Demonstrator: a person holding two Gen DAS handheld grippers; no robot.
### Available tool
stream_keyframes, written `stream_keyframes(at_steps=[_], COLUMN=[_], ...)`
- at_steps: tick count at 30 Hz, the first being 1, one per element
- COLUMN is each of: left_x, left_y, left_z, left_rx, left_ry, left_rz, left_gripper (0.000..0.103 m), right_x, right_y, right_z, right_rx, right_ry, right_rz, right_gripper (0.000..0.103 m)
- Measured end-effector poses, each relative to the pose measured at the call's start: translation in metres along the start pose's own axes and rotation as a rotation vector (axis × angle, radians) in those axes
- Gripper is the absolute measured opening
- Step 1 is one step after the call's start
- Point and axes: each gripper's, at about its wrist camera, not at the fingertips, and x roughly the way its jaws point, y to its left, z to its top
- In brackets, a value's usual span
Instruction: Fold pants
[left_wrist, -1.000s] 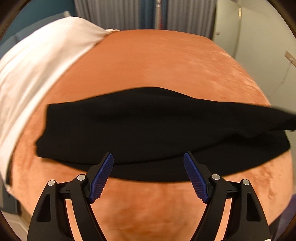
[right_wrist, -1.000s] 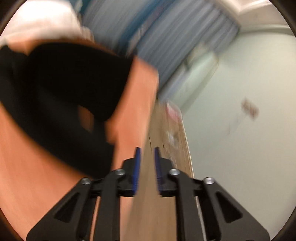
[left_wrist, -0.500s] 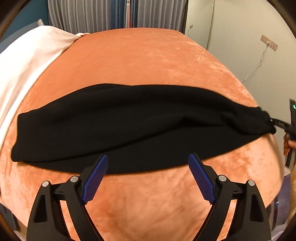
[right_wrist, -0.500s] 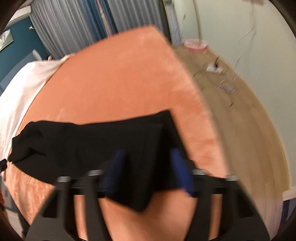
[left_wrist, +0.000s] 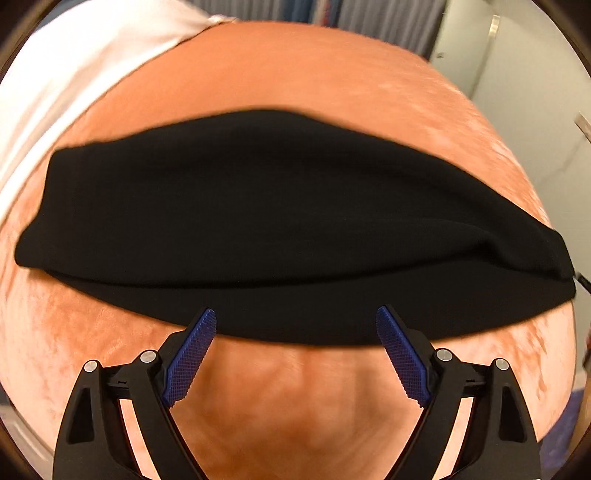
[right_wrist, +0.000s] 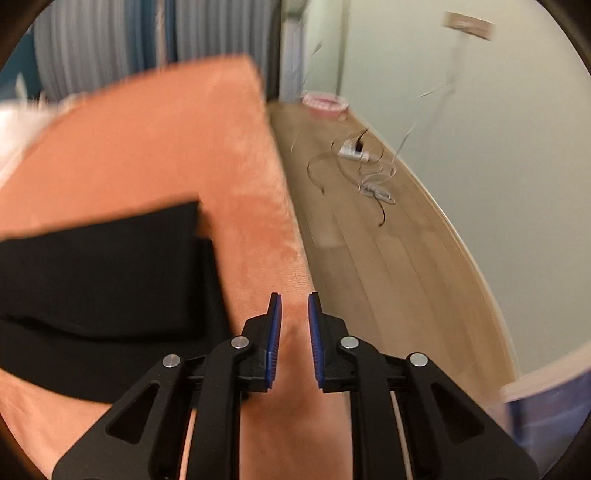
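Black pants (left_wrist: 288, 221) lie folded lengthwise in a long band across an orange velvety bed cover (left_wrist: 295, 74). My left gripper (left_wrist: 295, 314) hovers wide open over the band's near edge, one blue fingertip (left_wrist: 207, 321) on each side of its middle, gripping nothing. In the right wrist view the right end of the pants (right_wrist: 110, 277) lies flat to the left. My right gripper (right_wrist: 293, 299) is beside it over bare orange cover, near the bed's right edge. Its jaws stand a narrow gap apart and are opening, with nothing between them.
A white sheet (left_wrist: 74, 66) covers the far left of the bed. To the right the bed drops to a wooden floor (right_wrist: 369, 258) with loose cables and a plug (right_wrist: 354, 151) and a pink dish (right_wrist: 325, 103). Curtains hang behind.
The left gripper has sunk closer to the pants' near edge. The right gripper has slid right, off the pants' end, which now lies flat on the cover.
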Motion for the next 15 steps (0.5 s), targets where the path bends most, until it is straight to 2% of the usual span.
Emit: stream_keyframes(at_steps=[2, 3, 5, 7, 8, 9, 11, 15], left_x=[0.012, 0.015, 0.012, 0.004, 0.001, -0.001, -0.002, 0.004], left_y=[0.019, 0.029, 0.04, 0.046, 0.047, 0.05, 0.057, 0.078], left_z=[0.006, 0.009, 0.013, 0.014, 0.013, 0.013, 0.011, 0.012], left_rx=[-0.077, -0.125, -0.161, -0.163, -0.158, -0.152, -0.152, -0.162], left_ry=[0.016, 0.014, -0.011, -0.052, -0.064, -0.071, -0.067, -0.043], left_rz=[-0.026, -0.054, -0.087, -0.094, -0.09, -0.085, -0.093, -0.1], left_gripper=[0.086, 0.086, 0.086, 0.086, 0.086, 0.086, 0.086, 0.086], right_x=[-0.026, -0.039, -0.05, -0.054, -0.049, -0.042, -0.031, -0.031], right_y=[0.035, 0.056, 0.096, 0.162, 0.187, 0.219, 0.277, 0.364], right_z=[-0.007, -0.011, -0.02, -0.038, -0.043, -0.051, -0.063, -0.079], right_rx=[-0.04, -0.072, -0.117, -0.152, -0.14, -0.095, -0.012, 0.033], right_ry=[-0.033, -0.027, -0.005, 0.071, 0.105, 0.156, 0.239, 0.296], right_rz=[0.084, 0.148, 0.271, 0.451, 0.514, 0.616, 0.761, 0.803], right_gripper=[0.017, 0.017, 0.017, 0.017, 0.024, 0.027, 0.028, 0.029])
